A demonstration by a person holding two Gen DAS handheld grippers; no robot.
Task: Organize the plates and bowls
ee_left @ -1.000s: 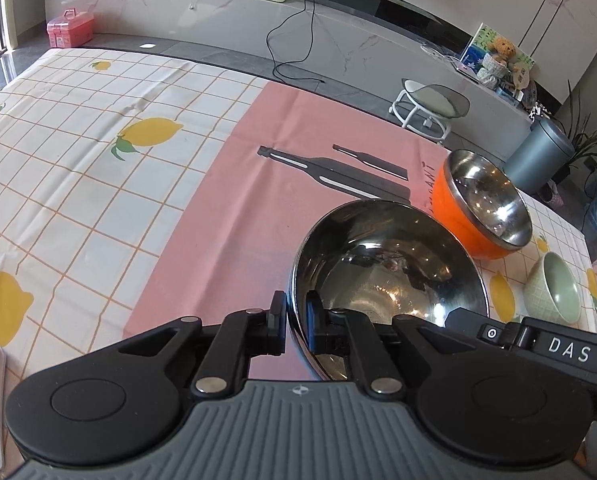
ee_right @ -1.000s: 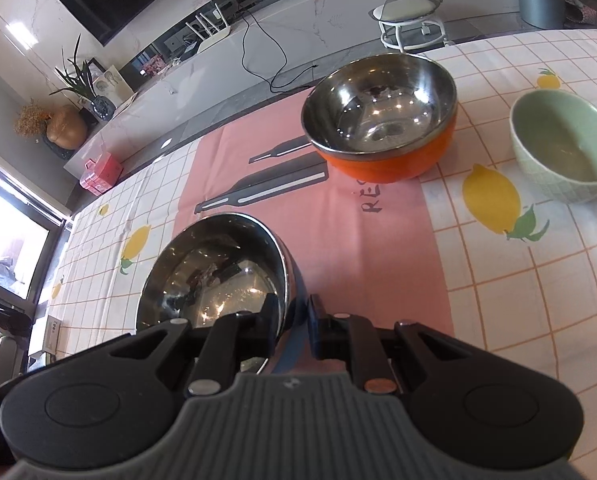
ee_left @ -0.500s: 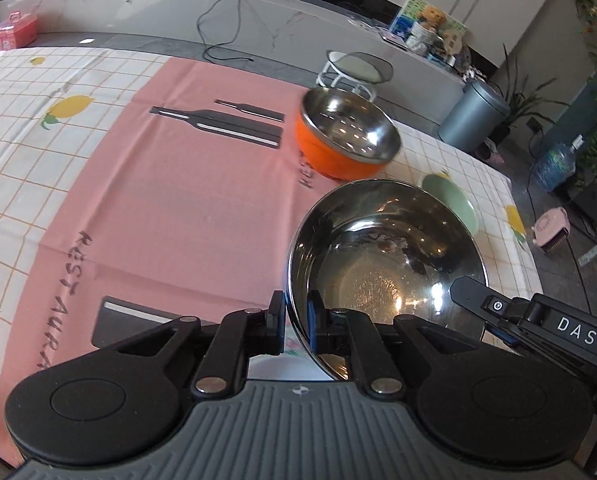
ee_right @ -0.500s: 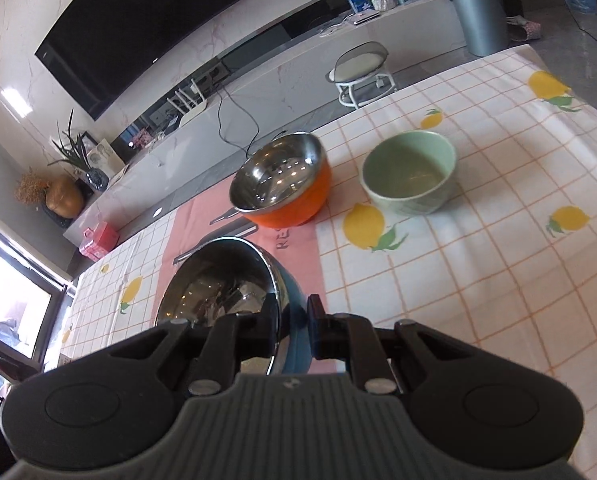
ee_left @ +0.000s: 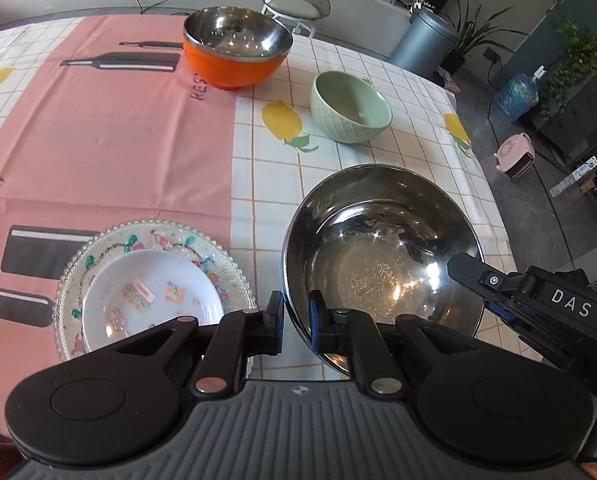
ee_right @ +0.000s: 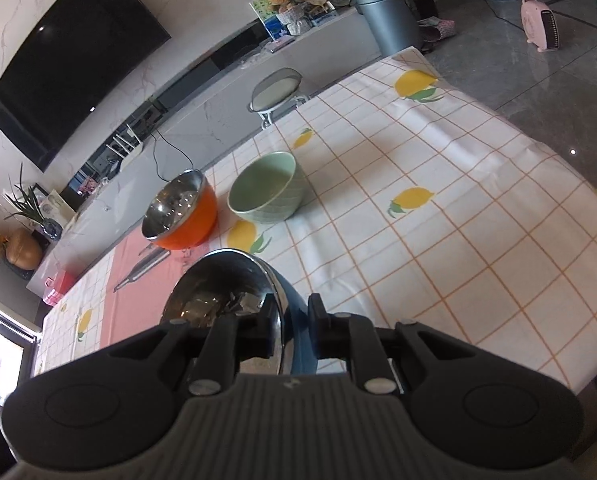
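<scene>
A steel bowl with a blue outside (ee_left: pixel 378 264) is held by both grippers over the checkered cloth, right of the pink runner. My left gripper (ee_left: pixel 296 320) pinches its near rim, one finger inside and one outside, and its jaws are opening slightly. My right gripper (ee_right: pixel 292 320) is shut on the opposite rim of the steel bowl (ee_right: pixel 218 288), and its fingertip (ee_left: pixel 474 276) shows in the left wrist view. An orange steel-lined bowl (ee_left: pixel 234 68) and a green bowl (ee_left: pixel 350 108) stand farther back. A small white dish (ee_left: pixel 150 292) lies on a glass plate (ee_left: pixel 218 256) at the lower left.
The table's right edge (ee_right: pixel 558 160) drops to a grey floor with a pink heater (ee_right: pixel 538 24). A stool (ee_left: pixel 296 4) and a grey bin (ee_left: pixel 422 40) stand beyond the far edge. Checkered cloth with lemons (ee_right: pixel 418 240) stretches right of the bowls.
Both grippers have carried the steel bowl rightward, from over the pink runner to over the checkered cloth. The stacked plates have come into view at the lower left.
</scene>
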